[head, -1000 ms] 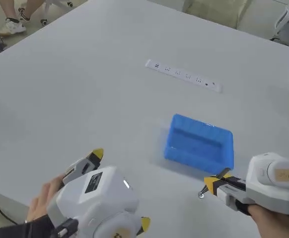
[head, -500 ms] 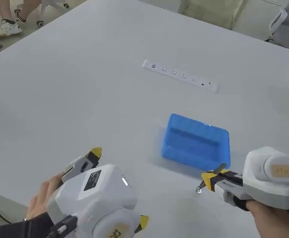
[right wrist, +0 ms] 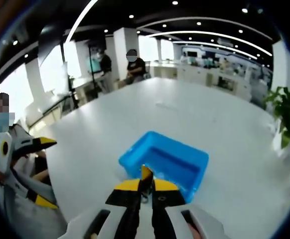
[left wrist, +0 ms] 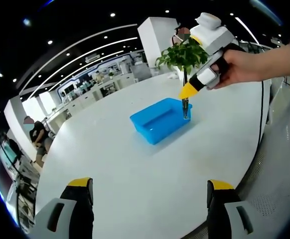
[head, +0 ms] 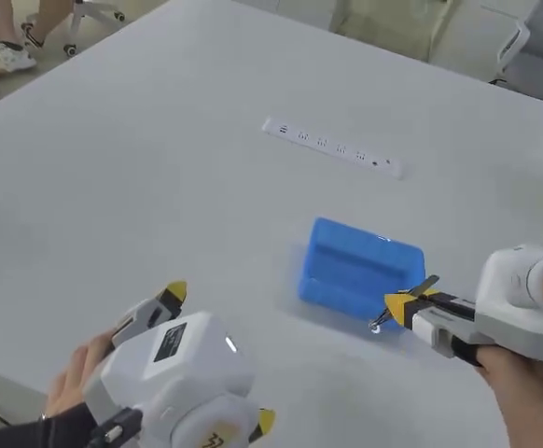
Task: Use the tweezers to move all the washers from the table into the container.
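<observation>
The right gripper [head: 400, 308] is clamping its jaws onto the tweezers [head: 383, 320], and nothing else is sitting between them. In the head view the tweezers are running along a line from 2 o'clock down to 8 o'clock, tip lowest. A small shiny bit is showing at that tip, probably a washer [head: 375, 328], though it is too small to be sure.

The coming move is turning on how the tip is lying against the container [head: 346, 294]. In the head view the tip is sitting just beside the near wall, at about the container's 5 o'clock corner, so the open bin is lying toward 11 o'clock from it. In the left gripper view the tweezers are hanging nearly upright at that same corner. Whether the tip is already crossing inside the rim I cannot tell. My judgement is that a short carry toward 11 o'clock is what is needed before letting go.

The left gripper [head: 219, 357] is hovering low over the table [head: 160, 168] with its jaws spread wide and carrying nothing. It is lying well apart from the container, toward 8 o'clock, so the right gripper is much the nearer.
</observation>
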Action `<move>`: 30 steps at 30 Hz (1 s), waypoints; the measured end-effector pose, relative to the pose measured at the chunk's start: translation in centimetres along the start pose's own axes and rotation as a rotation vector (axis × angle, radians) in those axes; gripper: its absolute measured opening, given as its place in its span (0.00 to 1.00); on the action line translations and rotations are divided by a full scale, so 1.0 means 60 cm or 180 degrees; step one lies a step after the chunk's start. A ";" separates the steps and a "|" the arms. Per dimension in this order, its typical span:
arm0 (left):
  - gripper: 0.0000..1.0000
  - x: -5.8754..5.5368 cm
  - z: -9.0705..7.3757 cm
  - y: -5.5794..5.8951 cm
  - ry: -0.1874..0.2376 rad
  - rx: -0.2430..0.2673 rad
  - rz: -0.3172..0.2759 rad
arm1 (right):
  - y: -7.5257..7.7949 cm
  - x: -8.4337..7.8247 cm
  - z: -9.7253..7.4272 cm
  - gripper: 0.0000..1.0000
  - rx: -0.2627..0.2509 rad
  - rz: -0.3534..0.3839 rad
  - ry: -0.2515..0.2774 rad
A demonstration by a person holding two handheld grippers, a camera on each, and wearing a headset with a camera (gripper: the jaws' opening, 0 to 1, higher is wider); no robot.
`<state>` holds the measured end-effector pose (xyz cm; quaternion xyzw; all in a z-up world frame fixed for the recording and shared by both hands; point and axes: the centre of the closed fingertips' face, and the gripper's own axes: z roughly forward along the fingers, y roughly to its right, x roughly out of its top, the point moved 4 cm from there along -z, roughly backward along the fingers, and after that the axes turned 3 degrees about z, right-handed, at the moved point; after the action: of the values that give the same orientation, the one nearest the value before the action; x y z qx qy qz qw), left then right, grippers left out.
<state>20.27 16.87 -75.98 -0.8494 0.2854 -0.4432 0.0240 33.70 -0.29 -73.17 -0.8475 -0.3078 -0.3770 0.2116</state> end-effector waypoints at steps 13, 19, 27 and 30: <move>0.97 -0.001 0.001 0.003 -0.0025 -0.0028 0.0014 | 0.008 0.043 0.029 0.03 -0.0081 -0.0034 0.0153; 0.97 -0.002 0.001 0.003 -0.0038 -0.0026 0.0013 | 0.023 0.039 0.053 0.03 -0.0112 -0.0119 0.0095; 0.95 -0.003 0.001 0.004 -0.0058 -0.0041 0.0033 | 0.040 0.013 0.083 0.03 -0.0198 -0.0138 -0.0076; 0.95 -0.003 0.001 0.006 -0.0053 -0.0085 -0.0006 | 0.041 0.009 0.089 0.03 -0.0188 -0.0112 -0.0084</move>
<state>20.09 16.63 -76.25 -0.8536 0.2902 -0.4323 0.0146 38.34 1.27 -76.41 -0.8528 -0.3142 -0.3784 0.1757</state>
